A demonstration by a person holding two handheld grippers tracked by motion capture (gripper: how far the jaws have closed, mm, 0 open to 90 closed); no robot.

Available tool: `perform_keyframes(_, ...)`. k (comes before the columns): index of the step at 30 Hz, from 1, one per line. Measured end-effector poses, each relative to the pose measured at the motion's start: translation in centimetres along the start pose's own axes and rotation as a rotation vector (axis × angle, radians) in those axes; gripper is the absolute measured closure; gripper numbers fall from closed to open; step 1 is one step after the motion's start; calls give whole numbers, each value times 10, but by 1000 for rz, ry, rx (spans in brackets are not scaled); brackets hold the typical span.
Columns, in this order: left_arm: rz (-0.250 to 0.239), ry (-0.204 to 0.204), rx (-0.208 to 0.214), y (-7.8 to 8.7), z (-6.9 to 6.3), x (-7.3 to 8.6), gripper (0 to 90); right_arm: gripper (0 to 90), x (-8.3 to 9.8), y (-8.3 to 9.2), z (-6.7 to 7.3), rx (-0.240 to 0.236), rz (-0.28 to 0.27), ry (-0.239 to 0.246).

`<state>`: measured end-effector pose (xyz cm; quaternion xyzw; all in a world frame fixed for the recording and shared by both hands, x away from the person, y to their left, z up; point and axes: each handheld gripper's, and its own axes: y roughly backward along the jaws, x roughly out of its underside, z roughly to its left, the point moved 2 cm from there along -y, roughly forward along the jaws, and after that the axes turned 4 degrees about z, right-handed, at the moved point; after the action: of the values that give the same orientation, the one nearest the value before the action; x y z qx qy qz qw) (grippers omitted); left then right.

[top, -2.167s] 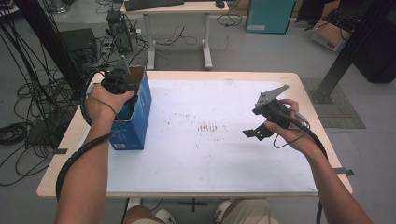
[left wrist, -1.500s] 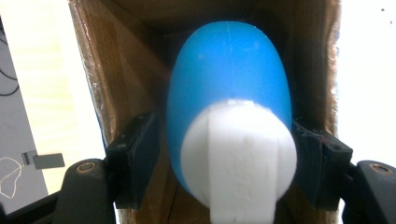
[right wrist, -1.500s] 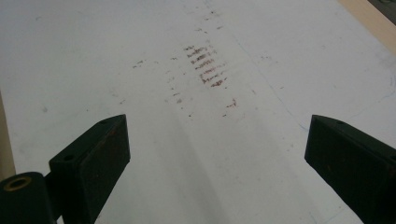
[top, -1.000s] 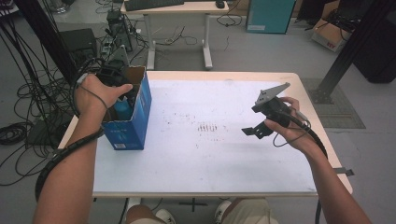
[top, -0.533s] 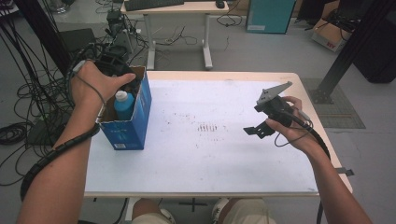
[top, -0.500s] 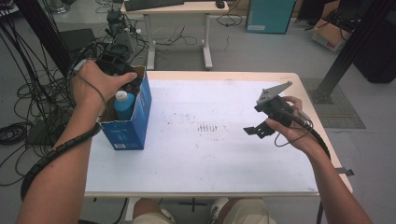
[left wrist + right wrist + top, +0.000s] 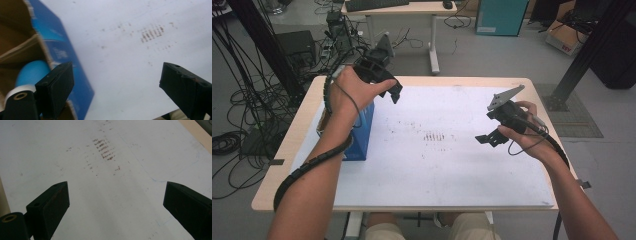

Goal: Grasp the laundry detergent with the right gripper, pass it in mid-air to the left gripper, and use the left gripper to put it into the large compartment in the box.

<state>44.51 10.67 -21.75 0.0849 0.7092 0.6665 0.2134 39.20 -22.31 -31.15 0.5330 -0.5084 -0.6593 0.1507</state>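
An open blue cardboard box point(image 7: 363, 131) stands on the table's left side, partly hidden by my left forearm. In the left gripper view the blue box point(image 7: 62, 53) lies at the left, with a round blue bottle top point(image 7: 29, 73) inside it. My left gripper point(image 7: 393, 91) hangs above the box's far right corner, over the white sheet. Its jaws are wide open and hold nothing point(image 7: 117, 75). My right gripper point(image 7: 487, 138) hovers over the right half of the table, likewise open and empty point(image 7: 117, 197).
The white sheet point(image 7: 437, 160) covers a wooden table and bears small brown marks point(image 7: 105, 148) at its middle. Cables point(image 7: 232, 135) crowd the floor at the left. A second desk point(image 7: 397, 10) stands behind, and a black post point(image 7: 582, 55) rises at the right.
My left gripper has lifted out of the blue box and swung up and to the right, empty. The blue bottle stayed in the box. The right gripper has hardly moved.
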Motion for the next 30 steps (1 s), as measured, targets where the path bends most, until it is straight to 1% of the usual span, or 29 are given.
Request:
perform_keyframes(2,-12,-7,14,-6,-5,-2,108,68,1,0,-2,4,3,1)
perform_keyframes(4,-12,-11,31,-10,-7,-4,99,68,1,1,-4,7,9,8)
perform_keyframes(7,-34,-17,48,-13,-11,-7,89,68,2,1,-6,12,6,-7)
perform_keyframes(10,-42,-26,60,-16,-13,-9,77,68,3,2,-9,17,22,-6)
perform_keyframes(12,-41,-28,56,-18,-15,-11,77,68,3,2,-10,20,22,0)
perform_keyframes(14,-43,-28,61,-20,-15,-12,77,68,2,3,-10,23,21,-2)
perform_keyframes(15,-46,-26,62,-21,-16,-13,77,68,2,3,-10,21,15,5)
perform_keyframes(17,-50,-31,62,-23,-18,-14,77,68,2,3,-10,25,25,-4)
perform_keyframes(19,-45,-39,47,-25,-20,-16,77,68,1,4,-10,28,36,2)
perform_keyframes(20,-42,-41,42,-25,-20,-16,77,68,1,4,-10,30,30,0)
perform_keyframes(21,-41,-44,42,-26,-21,-17,77,68,1,5,-11,29,37,2)
perform_keyframes(22,-42,-46,42,-26,-21,-17,77,68,1,5,-11,33,30,2)
perform_keyframes(24,-39,-57,20,-26,-23,-19,75,68,1,6,-12,34,33,2)
perform_keyframes(25,-41,-58,16,-27,-23,-20,75,68,1,6,-12,36,33,3)
perform_keyframes(28,-42,-62,24,-29,-25,-22,74,68,1,7,-14,39,39,4)
perform_keyframes(29,-44,-64,26,-30,-26,-23,74,68,1,8,-15,38,43,11)
perform_keyframes(30,-41,-67,28,-31,-27,-24,74,68,2,8,-14,40,44,-1)
